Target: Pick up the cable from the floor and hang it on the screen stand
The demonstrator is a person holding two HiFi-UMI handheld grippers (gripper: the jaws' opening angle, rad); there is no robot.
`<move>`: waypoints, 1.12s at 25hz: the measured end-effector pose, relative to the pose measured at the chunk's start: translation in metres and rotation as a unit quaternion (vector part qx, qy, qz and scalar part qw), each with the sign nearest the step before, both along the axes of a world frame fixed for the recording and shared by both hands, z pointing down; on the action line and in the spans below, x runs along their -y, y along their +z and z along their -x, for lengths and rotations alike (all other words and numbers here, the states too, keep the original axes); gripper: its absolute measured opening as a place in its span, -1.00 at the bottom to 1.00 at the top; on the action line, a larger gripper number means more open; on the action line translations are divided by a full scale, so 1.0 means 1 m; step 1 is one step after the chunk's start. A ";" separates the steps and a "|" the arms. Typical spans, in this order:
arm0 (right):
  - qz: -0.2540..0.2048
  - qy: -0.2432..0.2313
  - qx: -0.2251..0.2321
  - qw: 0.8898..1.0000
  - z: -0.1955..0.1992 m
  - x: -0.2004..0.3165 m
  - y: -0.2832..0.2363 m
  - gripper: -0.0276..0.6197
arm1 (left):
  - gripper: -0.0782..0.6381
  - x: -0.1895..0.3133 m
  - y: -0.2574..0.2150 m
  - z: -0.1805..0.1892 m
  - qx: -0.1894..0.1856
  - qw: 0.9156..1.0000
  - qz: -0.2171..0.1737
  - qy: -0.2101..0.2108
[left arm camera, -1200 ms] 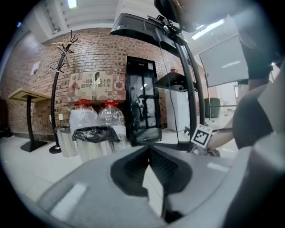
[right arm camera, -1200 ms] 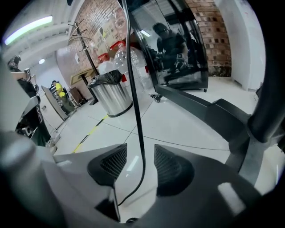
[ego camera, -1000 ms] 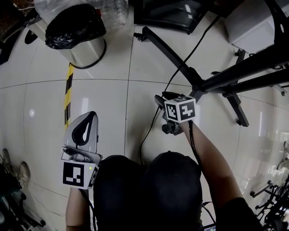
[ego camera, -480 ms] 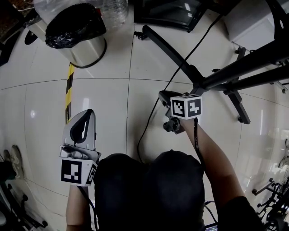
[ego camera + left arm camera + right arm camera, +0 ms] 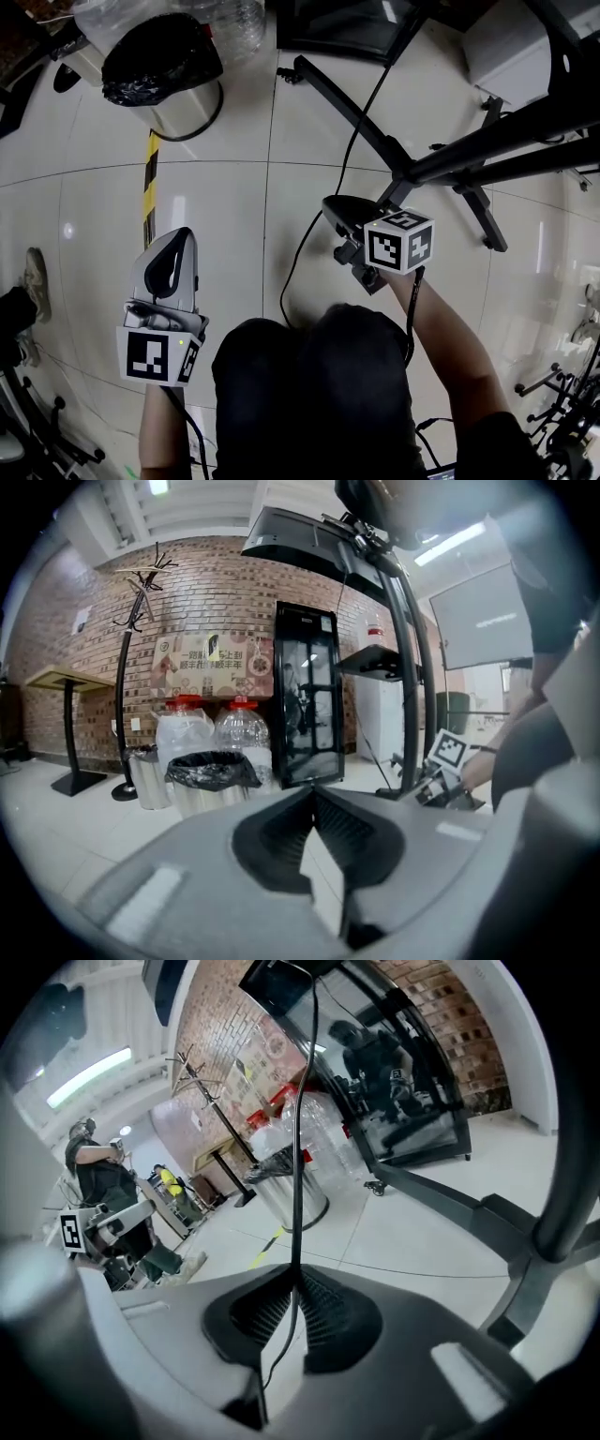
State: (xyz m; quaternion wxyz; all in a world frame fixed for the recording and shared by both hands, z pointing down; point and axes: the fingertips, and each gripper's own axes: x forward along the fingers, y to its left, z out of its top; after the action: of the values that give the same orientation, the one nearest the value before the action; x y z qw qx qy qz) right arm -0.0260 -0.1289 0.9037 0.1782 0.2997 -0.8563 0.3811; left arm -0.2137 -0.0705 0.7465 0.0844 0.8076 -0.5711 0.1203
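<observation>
Head view, screen stand (image 5: 487,155): legs across floor's (image 5: 225,225) upper right corner.
Right gripper (image 5: 292,1283): jaws just closed, pinching cable (image 5: 298,1147).
Left gripper (image 5: 314,794): jaws together, empty.
Cable: runs up from jaws, slack trailing on floor.
Risk: slipping from pads if slack snags stand's base.

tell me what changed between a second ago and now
The right gripper has just closed its jaws on the cable and raised it. The cable lay along the floor before and now runs straight up from the jaws. The left gripper stayed shut and empty. The bin and the screen stand stayed put.
</observation>
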 end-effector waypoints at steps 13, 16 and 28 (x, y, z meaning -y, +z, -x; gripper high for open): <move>-0.008 -0.065 0.036 0.997 0.021 -0.061 -0.177 -0.82 | -0.77 -0.019 -0.136 -0.014 -0.022 0.999 0.047 -0.007; -0.017 -0.083 0.026 0.996 0.024 -0.066 -0.214 -0.82 | -0.77 -0.019 -0.173 -0.016 -0.022 0.999 0.046 -0.006; -0.098 -0.061 -0.001 0.993 0.006 -0.047 -0.398 -0.82 | -0.77 -0.001 -0.321 -0.040 -0.034 0.999 0.027 0.018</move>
State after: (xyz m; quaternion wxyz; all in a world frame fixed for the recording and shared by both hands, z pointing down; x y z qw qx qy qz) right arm -0.0316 -0.0823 0.5057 0.1719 0.2631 -0.9061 0.2833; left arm -0.1736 -0.0694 0.4259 0.1235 0.8189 -0.5495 0.1101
